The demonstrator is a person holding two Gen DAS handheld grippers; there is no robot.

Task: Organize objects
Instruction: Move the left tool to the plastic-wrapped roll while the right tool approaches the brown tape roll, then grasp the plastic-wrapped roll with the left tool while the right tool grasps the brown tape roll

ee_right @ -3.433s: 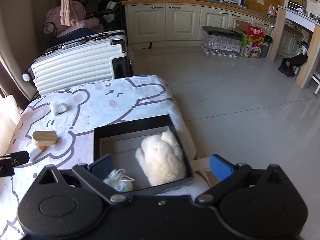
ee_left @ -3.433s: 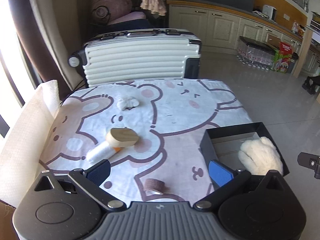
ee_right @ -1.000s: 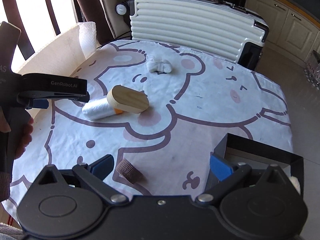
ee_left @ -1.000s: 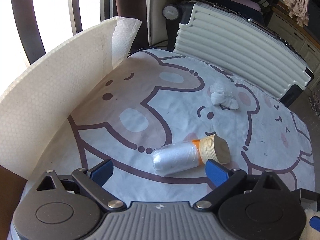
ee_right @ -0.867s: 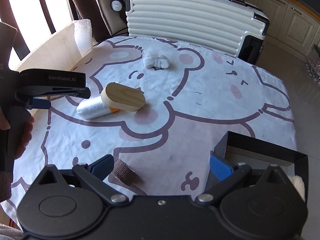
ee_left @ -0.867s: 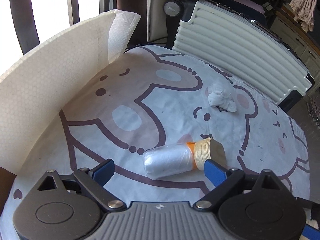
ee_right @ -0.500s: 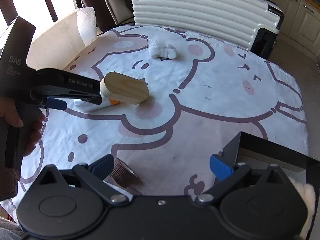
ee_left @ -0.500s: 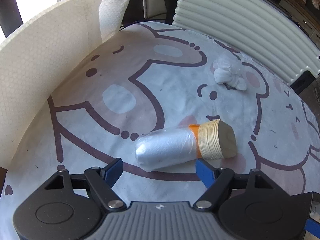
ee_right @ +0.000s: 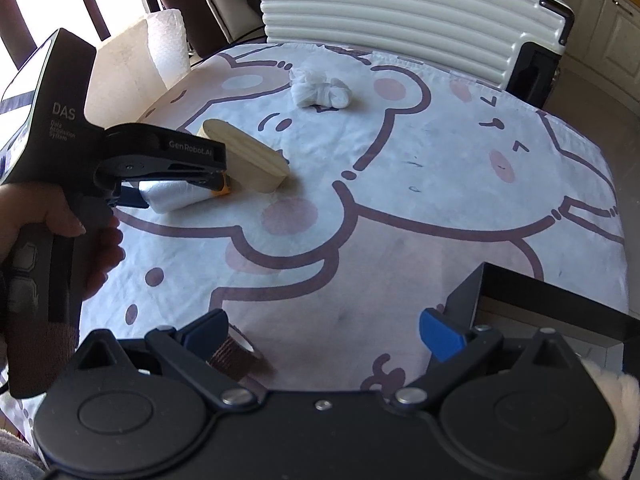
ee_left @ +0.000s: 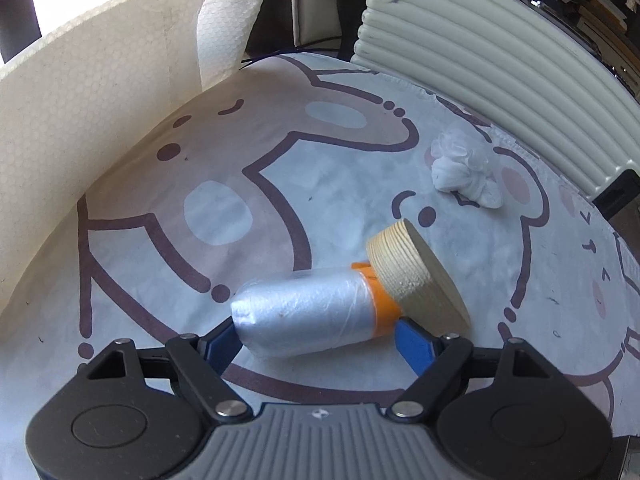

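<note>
A roll wrapped in clear film (ee_left: pixel 306 312) with an orange collar and a wooden oval base (ee_left: pixel 416 280) lies on its side on the bear-print cloth. My left gripper (ee_left: pixel 320 342) straddles the roll, jaws open, blue pads at either end of it. In the right wrist view the left gripper (ee_right: pixel 176 190) sits over the roll (ee_right: pixel 176 196). My right gripper (ee_right: pixel 328 328) is open and empty above the cloth, with a brown tape roll (ee_right: pixel 232 354) by its left finger. A black box (ee_right: pixel 540 300) lies at the right.
A crumpled white cloth (ee_left: pixel 466 174) lies farther back on the table. A white honeycomb sheet (ee_left: pixel 80 120) stands along the left edge. A ribbed white suitcase (ee_right: pixel 400 12) stands behind the table. A fluffy white item (ee_right: pixel 616 396) shows at the box corner.
My left gripper has moved down and forward until its open jaws straddle the film-wrapped roll. The right gripper has shifted slightly closer to the table.
</note>
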